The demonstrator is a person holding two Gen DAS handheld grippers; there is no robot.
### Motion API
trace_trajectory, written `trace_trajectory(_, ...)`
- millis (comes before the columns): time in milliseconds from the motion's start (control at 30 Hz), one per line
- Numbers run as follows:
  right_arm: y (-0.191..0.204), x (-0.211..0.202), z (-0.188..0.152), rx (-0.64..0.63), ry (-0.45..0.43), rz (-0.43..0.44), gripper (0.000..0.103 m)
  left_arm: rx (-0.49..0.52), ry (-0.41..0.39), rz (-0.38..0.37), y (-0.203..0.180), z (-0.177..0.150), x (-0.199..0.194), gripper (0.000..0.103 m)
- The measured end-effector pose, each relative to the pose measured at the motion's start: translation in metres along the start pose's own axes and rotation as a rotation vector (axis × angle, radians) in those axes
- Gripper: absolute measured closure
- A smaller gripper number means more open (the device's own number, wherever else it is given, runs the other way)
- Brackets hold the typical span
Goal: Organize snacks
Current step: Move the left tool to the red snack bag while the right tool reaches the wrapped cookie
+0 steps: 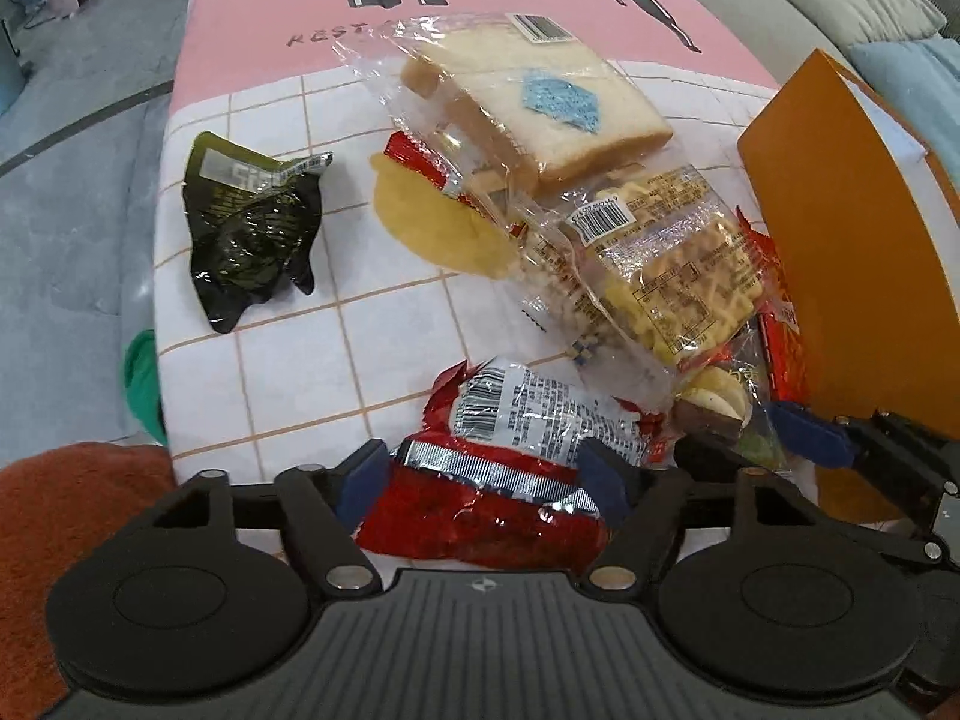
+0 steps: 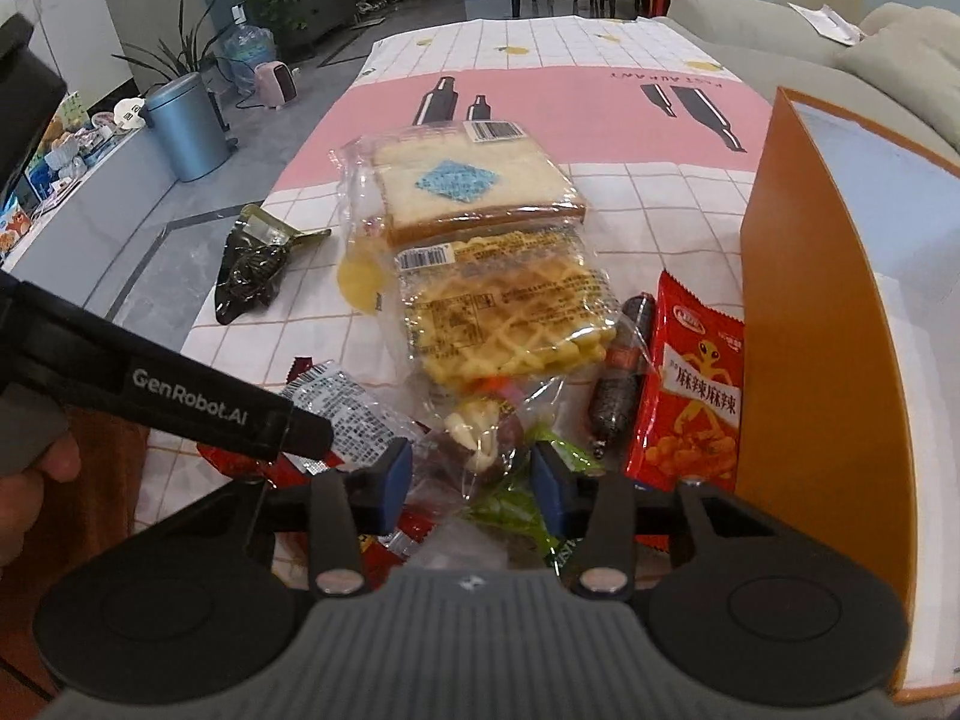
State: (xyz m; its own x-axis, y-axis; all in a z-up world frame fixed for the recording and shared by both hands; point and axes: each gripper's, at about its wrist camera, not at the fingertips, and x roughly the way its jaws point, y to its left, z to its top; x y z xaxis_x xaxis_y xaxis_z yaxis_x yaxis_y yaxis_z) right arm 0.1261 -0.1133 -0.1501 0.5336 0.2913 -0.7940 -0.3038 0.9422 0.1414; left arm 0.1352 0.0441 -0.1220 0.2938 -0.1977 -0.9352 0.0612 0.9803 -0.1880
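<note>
A pile of snacks lies on the table: bagged bread [image 1: 540, 114] [image 2: 462, 186], a clear waffle pack [image 1: 666, 276] [image 2: 510, 312], a dark green pouch [image 1: 252, 228] [image 2: 252, 264], a red alien-print bag [image 2: 690, 384] and a dark sausage [image 2: 624, 372]. My left gripper [image 1: 483, 474] is open, its jaws on either side of a red and silver packet [image 1: 498, 480]. My right gripper [image 2: 474, 474] is open over a clear bag with a chocolate cake [image 2: 480, 438] and a green wrapper [image 2: 516, 504]. The orange box [image 1: 852, 252] [image 2: 828, 360] stands at right.
The tablecloth [image 1: 288, 360] [image 2: 600, 102] has white grid and pink areas. A yellow chip [image 1: 432, 222] lies by the bread. A sofa [image 2: 780, 30] runs along the right. The left table edge drops to the floor with a bin [image 2: 186, 126].
</note>
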Motion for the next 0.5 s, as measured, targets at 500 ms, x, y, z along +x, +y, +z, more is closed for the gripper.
trace_trajectory(500,0.0011,0.0034,-0.0053,-0.037,-0.053,-0.007,0.067,0.012,-0.010,-0.060,-0.0009,-0.0032,0.0109,0.006)
